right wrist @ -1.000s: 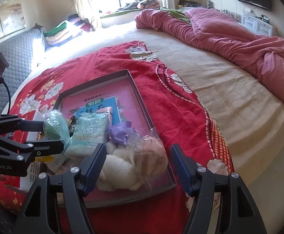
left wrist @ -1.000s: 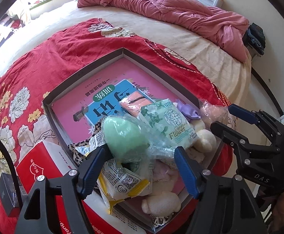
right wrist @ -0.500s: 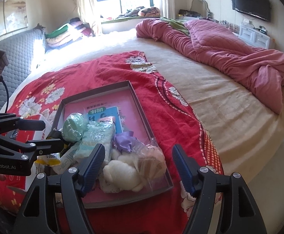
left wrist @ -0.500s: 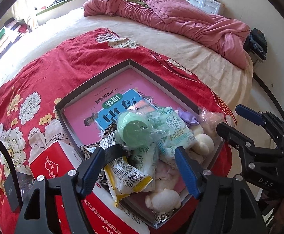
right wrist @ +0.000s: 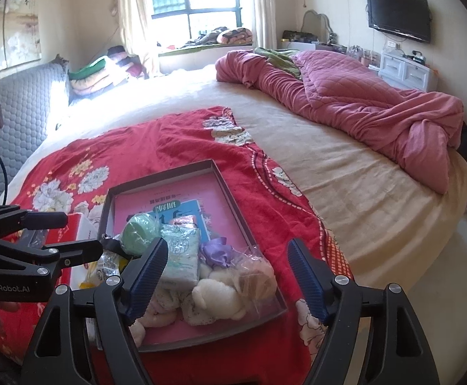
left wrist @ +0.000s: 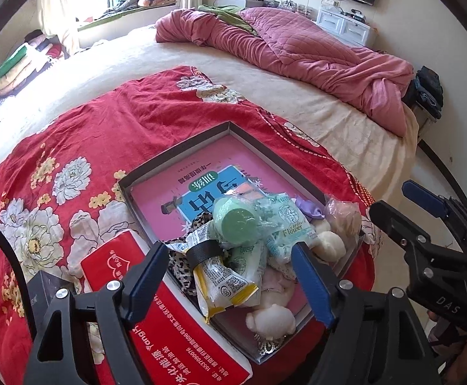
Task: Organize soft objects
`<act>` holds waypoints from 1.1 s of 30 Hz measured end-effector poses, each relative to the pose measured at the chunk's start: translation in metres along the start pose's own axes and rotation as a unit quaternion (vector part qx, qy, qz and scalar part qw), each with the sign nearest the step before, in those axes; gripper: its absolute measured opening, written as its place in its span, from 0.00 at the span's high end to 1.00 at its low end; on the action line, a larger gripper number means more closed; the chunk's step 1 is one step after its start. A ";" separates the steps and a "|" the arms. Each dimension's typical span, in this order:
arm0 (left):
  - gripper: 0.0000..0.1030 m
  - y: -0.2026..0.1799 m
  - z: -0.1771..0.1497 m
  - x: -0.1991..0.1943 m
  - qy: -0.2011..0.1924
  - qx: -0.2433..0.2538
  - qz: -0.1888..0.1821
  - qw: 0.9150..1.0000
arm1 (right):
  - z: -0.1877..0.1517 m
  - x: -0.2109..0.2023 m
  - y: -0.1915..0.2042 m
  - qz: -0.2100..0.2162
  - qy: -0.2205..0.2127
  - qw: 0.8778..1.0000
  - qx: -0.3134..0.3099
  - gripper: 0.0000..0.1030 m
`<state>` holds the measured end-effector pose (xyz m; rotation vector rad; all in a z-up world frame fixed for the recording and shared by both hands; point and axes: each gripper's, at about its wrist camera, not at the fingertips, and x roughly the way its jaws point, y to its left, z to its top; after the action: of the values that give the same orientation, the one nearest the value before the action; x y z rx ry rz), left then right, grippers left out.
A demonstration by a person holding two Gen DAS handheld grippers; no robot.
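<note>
- Your left gripper (left wrist: 230, 284): jaws stand wide apart and have just been opening further; nothing is between the pads, which hang above the pile clear of it.
- Your right gripper (right wrist: 228, 277): jaws likewise wide, just been opening further, empty, held above the tray's near end.
- Beneath your left jaws: a yellow-edged snack packet (left wrist: 223, 284) lies tilted over a leopard-print cloth (left wrist: 180, 268); a green round sponge in clear wrap (left wrist: 238, 223) sits on top of the heap.
- Just beside it: a pale green "Flower" packet (left wrist: 286, 224), a purple ribbon bow (right wrist: 217, 252), white plush pieces (right wrist: 220, 295) and a clear bag holding a pinkish soft item (right wrist: 257, 277).
- All these soft objects are heaped at the near end of the grey shallow tray (right wrist: 169, 176); its far half shows only a pink-and-blue printed sheet (left wrist: 201, 189).
- A red carton (left wrist: 182, 330) lies touching the tray's left side.
- Tray and carton rest on a red floral blanket (left wrist: 105, 122) on the bed (right wrist: 345, 173); a crumpled pink quilt (right wrist: 361, 109) lies well apart.
</note>
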<state>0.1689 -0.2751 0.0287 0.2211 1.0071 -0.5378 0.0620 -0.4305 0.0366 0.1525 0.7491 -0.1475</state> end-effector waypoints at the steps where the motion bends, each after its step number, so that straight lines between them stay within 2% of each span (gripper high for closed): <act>1: 0.24 0.002 -0.001 -0.005 -0.006 -0.003 0.003 1.000 | 0.001 -0.006 0.002 0.002 -0.009 1.000 0.010 0.24; 5: 0.20 0.013 -0.003 -0.018 -0.017 -0.019 0.015 1.000 | 0.008 -0.032 0.017 -0.002 -0.042 0.999 0.029 0.24; 8: 0.19 0.019 -0.006 -0.029 -0.026 -0.025 0.022 0.999 | 0.015 -0.049 0.029 -0.015 -0.066 0.997 0.026 0.24; 15: 0.19 0.027 -0.012 -0.053 -0.047 -0.029 0.038 0.998 | 0.029 -0.082 0.039 -0.017 -0.120 0.992 0.046 0.24; 22: 0.19 0.034 -0.020 -0.067 -0.057 -0.039 0.041 0.997 | 0.018 -0.083 0.050 -0.007 -0.101 0.993 0.055 0.23; 33: 0.19 0.039 -0.035 -0.076 -0.058 -0.047 0.051 0.996 | -0.006 -0.084 0.067 -0.027 -0.076 0.995 0.058 0.23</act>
<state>0.1316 -0.2024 0.0722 0.1547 0.9009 -0.4043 0.0097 -0.3573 0.0959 0.2286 0.5925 -0.2509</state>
